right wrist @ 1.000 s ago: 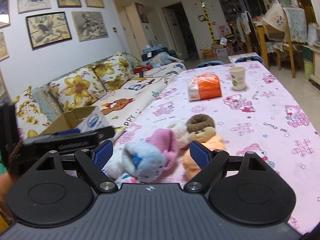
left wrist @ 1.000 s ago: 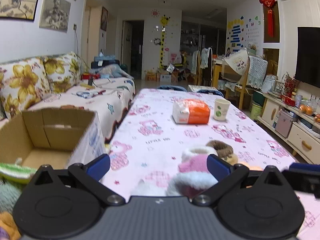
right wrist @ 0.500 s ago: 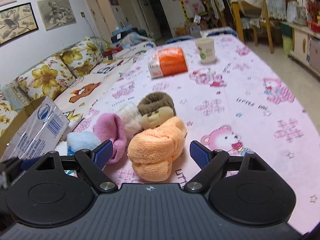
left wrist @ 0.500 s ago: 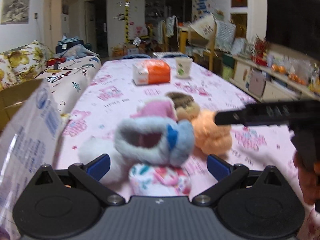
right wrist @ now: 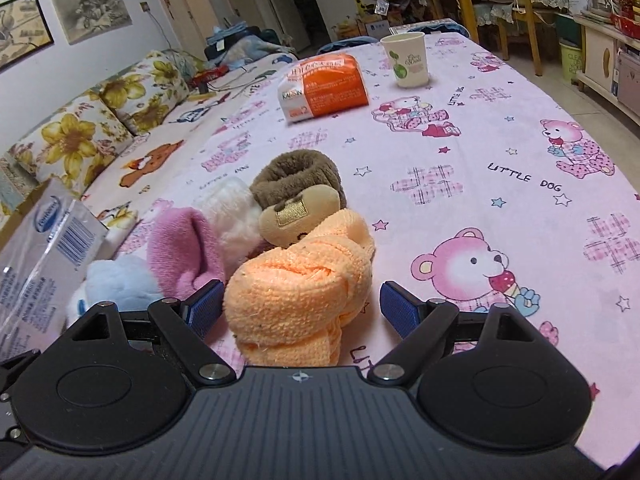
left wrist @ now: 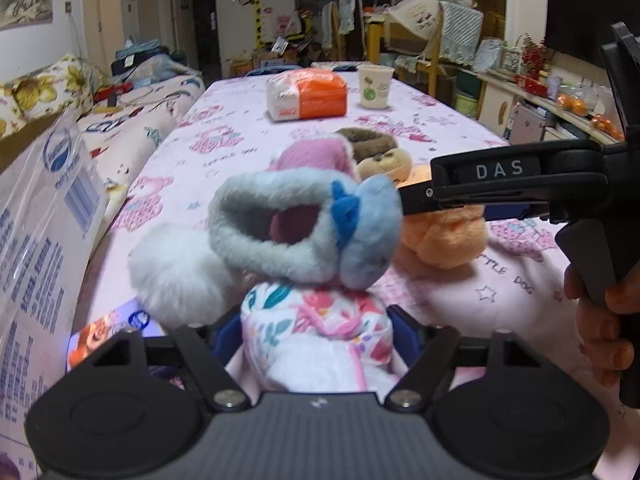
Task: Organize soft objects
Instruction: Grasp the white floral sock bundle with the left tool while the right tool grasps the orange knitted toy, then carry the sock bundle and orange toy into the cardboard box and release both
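Note:
A pile of soft things lies on the pink tablecloth. In the left wrist view my left gripper point(left wrist: 314, 330) has its blue pads against both sides of a floral cloth bundle point(left wrist: 316, 320). Behind it are a grey-blue plush slipper point(left wrist: 304, 224), a white fluffy piece point(left wrist: 176, 276) and a pink slipper point(left wrist: 312, 152). In the right wrist view my right gripper point(right wrist: 300, 306) is open around an orange knitted roll point(right wrist: 304, 292), left pad close to it, right pad apart. A brown bear slipper point(right wrist: 298, 192) lies behind the roll.
A cardboard box wrapped in printed plastic point(left wrist: 36, 216) stands at the left table edge. An orange-and-white tissue pack point(right wrist: 322, 88) and a paper cup point(right wrist: 408, 60) sit further up the table point(right wrist: 500, 152). A sofa point(right wrist: 100, 128) runs along the left.
My left gripper swung right from the box to the pile and closed in on the floral bundle. My right gripper moved forward and down until the orange roll lay between its fingers.

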{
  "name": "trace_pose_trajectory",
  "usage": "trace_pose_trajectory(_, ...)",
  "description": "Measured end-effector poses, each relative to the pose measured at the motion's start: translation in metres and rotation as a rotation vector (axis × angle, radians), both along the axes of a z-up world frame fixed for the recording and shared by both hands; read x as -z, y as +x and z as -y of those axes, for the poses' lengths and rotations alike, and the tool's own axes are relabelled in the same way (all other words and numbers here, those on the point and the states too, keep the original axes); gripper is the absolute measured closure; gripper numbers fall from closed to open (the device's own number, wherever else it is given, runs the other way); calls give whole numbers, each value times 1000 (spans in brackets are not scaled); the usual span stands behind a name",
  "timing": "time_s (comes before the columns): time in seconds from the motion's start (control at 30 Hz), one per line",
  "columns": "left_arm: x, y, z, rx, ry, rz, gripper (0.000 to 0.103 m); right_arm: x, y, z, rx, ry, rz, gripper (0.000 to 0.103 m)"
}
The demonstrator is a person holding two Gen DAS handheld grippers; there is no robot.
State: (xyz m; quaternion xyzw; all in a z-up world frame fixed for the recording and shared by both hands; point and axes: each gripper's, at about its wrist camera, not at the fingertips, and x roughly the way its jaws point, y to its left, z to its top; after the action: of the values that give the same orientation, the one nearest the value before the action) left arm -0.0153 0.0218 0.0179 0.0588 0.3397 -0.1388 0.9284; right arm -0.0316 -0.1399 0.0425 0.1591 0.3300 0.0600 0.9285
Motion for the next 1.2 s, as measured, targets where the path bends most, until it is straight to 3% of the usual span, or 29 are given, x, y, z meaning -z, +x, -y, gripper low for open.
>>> trace_pose_trajectory(0.17, -1, 0, -4, -7, -36, -20, 31, -1, 1, -9, 4, -43, 7, 1)
trace_pose_trajectory(0.27, -3, 0, -2, 0, -48, -24, 32, -3, 1, -15, -8, -73, 17, 9)
trace_pose_trajectory(0.47, -9, -2, -2, 18, -88, -35, 32, -6, 0, -21, -23, -130, 35, 15)
trace_pose_trajectory(0.73, -31, -8, -12, 35, -171, 34, 32, -13, -3, -12, 11, -103, 30, 17)
trace_pose_trajectory(1.2, -57, -10, -36, 1, -285, 140, 32, -43, -25, -21, 35, -129, 151, 17)
